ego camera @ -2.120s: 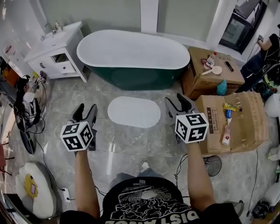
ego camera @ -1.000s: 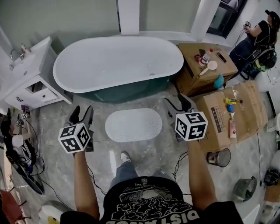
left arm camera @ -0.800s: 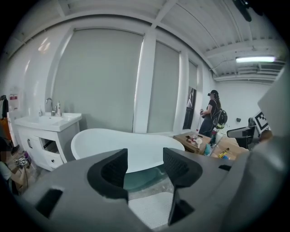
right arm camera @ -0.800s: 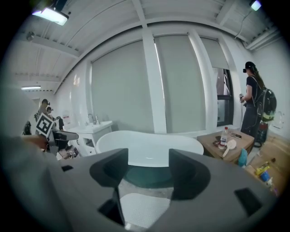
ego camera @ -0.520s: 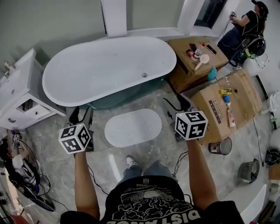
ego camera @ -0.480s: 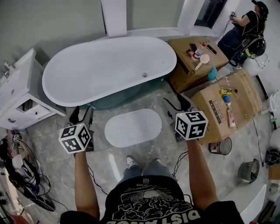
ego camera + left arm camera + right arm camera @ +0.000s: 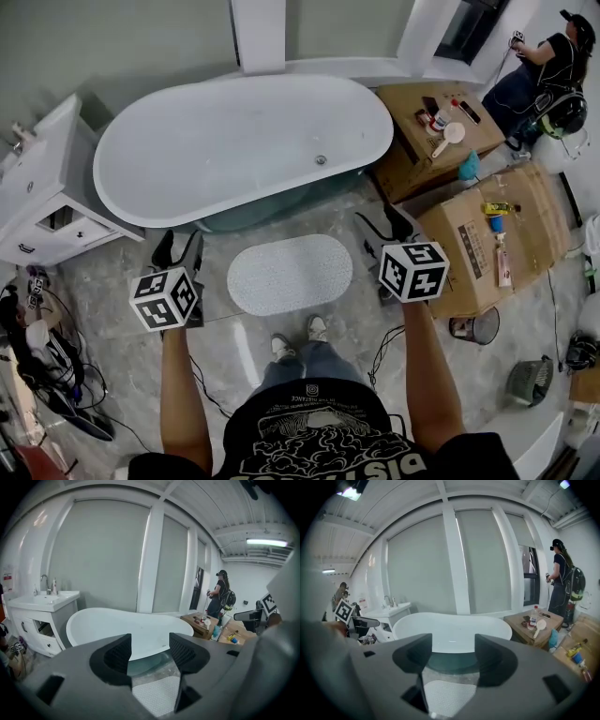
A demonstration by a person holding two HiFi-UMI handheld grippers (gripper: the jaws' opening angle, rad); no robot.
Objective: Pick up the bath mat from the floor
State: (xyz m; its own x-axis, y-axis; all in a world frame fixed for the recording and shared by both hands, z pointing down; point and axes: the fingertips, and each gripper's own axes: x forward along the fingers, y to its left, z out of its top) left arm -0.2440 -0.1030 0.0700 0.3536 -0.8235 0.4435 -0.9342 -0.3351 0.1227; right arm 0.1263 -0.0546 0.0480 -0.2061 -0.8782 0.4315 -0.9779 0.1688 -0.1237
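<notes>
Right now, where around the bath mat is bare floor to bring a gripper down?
Bare floor borders the bath mat on three sides: the patch toward the left gripper, the strip before the bathtub, and the stretch down to the shoes. The right is tighter: cardboard boxes stand just beyond the right gripper. Cables crowd the far left.

At twelve o'clock I see the bath mat (image 7: pixel 290 274), white with a fine dotted pattern, on the grey marbled floor (image 7: pixel 225 337). The bathtub (image 7: pixel 244 141) is white inside and dark green outside. The left gripper (image 7: pixel 178 249) and right gripper (image 7: pixel 382 223) are black, with black-and-white square markers. At two o'clock are brown cardboard boxes (image 7: pixel 469 253).
</notes>
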